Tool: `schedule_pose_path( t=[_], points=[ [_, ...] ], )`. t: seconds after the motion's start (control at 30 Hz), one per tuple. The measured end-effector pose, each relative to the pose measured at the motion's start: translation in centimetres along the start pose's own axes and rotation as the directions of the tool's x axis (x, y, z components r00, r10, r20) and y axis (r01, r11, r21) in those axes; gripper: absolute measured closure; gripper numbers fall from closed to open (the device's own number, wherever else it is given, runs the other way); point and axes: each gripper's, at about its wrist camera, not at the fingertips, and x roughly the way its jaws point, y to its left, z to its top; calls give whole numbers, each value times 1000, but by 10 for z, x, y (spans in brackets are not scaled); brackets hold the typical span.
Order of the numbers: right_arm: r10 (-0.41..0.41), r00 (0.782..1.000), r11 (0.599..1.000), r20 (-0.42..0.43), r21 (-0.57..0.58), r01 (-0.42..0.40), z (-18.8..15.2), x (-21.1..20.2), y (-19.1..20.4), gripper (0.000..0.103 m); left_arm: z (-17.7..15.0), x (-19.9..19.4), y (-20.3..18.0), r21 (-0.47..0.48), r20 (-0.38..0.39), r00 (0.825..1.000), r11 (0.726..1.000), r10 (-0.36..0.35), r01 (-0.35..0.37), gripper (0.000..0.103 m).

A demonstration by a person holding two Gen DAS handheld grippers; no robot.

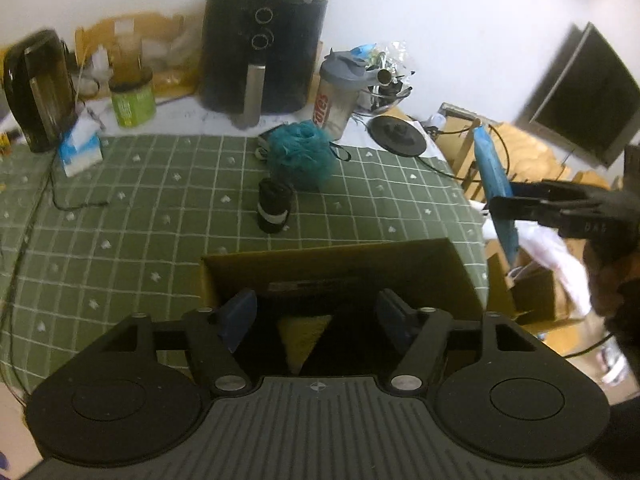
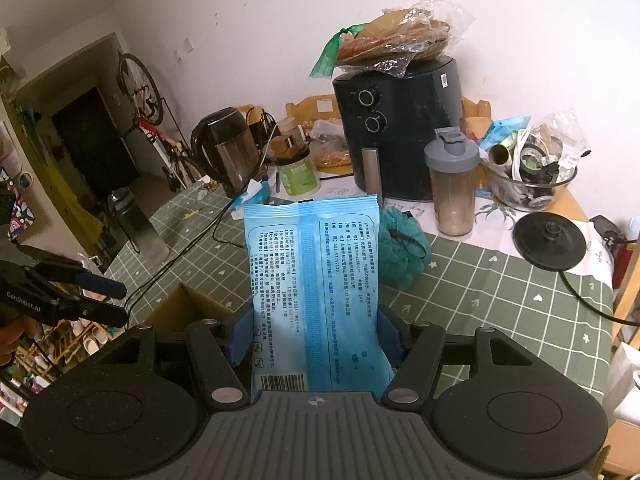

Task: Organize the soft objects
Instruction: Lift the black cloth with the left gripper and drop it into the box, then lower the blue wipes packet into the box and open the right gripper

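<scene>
1. Your right gripper (image 2: 316,344) clamps a pale blue soft pack (image 2: 316,280); its printed back faces you, with Chinese text and a barcode at the lower left.
2. Your left gripper (image 1: 316,320) stands open over the cardboard box (image 1: 340,264), nothing between its blue pads; "GenRobot.AI" is legible on its body in the right wrist view.
3. A yellow sponge (image 1: 304,336) lies inside the box.
4. The teal bath pouf (image 1: 300,156) and a black roll (image 1: 274,206) rest on the green checked tablecloth (image 1: 140,220).
5. The shaker bottle (image 1: 338,96) carries red lettering, only partly readable.
</scene>
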Motion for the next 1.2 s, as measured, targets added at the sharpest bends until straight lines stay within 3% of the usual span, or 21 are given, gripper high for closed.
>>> schedule_pose_path(
  t=[0.1, 0.57, 0.87, 0.97, 1.03, 1.2],
  points=[
    [1, 1000, 1000, -8, -7, -1, -1, 0, 2, 37, -3, -3, -3, 25, 15, 1000, 999, 25, -25, 37],
    [46, 998, 999, -32, -14, -46, -2, 8, 13, 37, -11, -11, 0, -43, 77, 993, 996, 85, -82, 37],
    [151, 986, 988, -70, -15, -152, -6, 17, 29, 36, -10, -16, 6, -62, 99, 990, 993, 103, -97, 37],
    [203, 971, 977, -124, -36, -209, -9, 26, 38, 31, -9, -15, 8, -70, 97, 990, 993, 106, -100, 37],
    [195, 973, 978, -124, -53, -203, -12, 28, 43, 20, -9, -14, 10, -69, 95, 990, 992, 109, -103, 37],
    [147, 981, 988, -126, -27, -151, -15, 30, 39, 9, -10, -11, 16, -66, 92, 987, 990, 128, -122, 37]
  ],
)
